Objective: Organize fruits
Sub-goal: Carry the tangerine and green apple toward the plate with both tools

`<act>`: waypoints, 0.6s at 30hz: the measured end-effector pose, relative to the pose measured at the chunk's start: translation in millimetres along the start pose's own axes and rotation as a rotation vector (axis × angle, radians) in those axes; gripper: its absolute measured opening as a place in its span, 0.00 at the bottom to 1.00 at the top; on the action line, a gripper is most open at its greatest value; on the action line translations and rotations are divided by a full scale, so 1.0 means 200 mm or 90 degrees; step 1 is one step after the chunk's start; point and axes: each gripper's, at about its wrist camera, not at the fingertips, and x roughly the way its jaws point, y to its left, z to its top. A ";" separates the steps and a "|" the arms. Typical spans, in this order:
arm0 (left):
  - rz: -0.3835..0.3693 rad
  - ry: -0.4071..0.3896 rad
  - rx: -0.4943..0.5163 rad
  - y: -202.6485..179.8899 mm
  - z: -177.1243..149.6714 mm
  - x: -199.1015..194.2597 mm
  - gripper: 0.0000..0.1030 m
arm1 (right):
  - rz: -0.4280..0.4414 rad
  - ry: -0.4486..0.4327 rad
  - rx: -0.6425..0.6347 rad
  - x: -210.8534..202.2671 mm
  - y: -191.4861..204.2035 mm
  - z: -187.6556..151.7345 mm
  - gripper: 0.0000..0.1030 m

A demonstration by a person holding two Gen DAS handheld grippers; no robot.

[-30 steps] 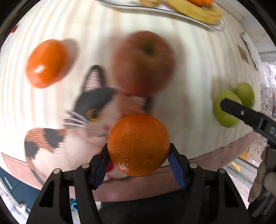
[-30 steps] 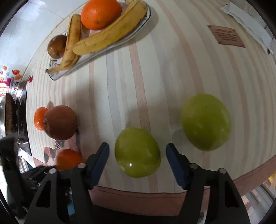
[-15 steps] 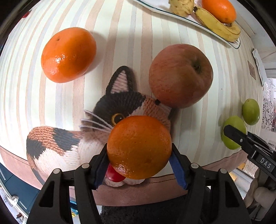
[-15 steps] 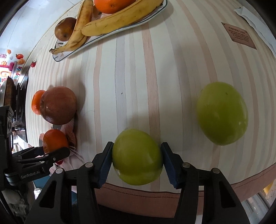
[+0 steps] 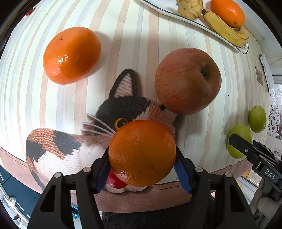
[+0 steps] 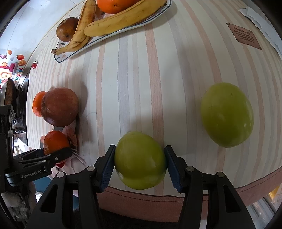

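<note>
My left gripper (image 5: 142, 169) is clenched on an orange (image 5: 142, 152), its blue pads (image 5: 103, 171) pressed to both sides of the fruit. The orange sits over the knitted cat mat (image 5: 84, 141) that lies at the near edge of the striped tablecloth (image 5: 134, 52); I cannot tell whether it rests on the mat or is raised off it. A red apple (image 5: 187, 81) stands just beyond, touching the mat's far side, and a second orange (image 5: 71, 55) lies apart toward the far left.

My right gripper (image 6: 140, 166) is grasping a green apple (image 6: 140, 160) close to the near edge of the tablecloth (image 6: 134, 70), pads (image 6: 107, 169) tight against its flanks. Whether it touches the cloth I cannot tell. Another green apple (image 6: 227, 114) sits on the cloth to its right, well apart from it.

At the far edge, a white plate (image 6: 70, 55) carries two bananas (image 6: 123, 19), an orange fruit (image 6: 114, 6) and a brown pear (image 6: 66, 31). A small brown label (image 6: 244, 37) is fixed to the cloth near the far right corner. From the right camera I see the left gripper's finger at the left side, with its orange beside the mat.
</note>
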 end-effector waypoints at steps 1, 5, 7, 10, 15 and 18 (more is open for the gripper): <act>0.004 -0.002 0.000 0.00 0.00 0.00 0.61 | 0.000 0.000 -0.001 0.00 0.00 0.00 0.56; 0.023 -0.018 0.010 0.00 -0.01 0.00 0.61 | -0.001 -0.002 -0.008 0.01 0.01 0.00 0.56; 0.027 -0.024 0.015 -0.01 -0.03 -0.02 0.61 | 0.002 -0.001 -0.010 0.01 0.02 -0.01 0.56; 0.035 -0.036 0.025 -0.01 -0.04 -0.06 0.61 | 0.004 -0.002 -0.016 0.01 0.03 -0.01 0.56; 0.010 -0.028 0.011 0.05 -0.05 -0.08 0.61 | 0.008 0.000 -0.022 0.03 0.05 -0.01 0.56; -0.037 0.009 -0.025 0.12 -0.02 -0.03 0.61 | 0.009 0.002 -0.022 0.03 0.07 0.00 0.56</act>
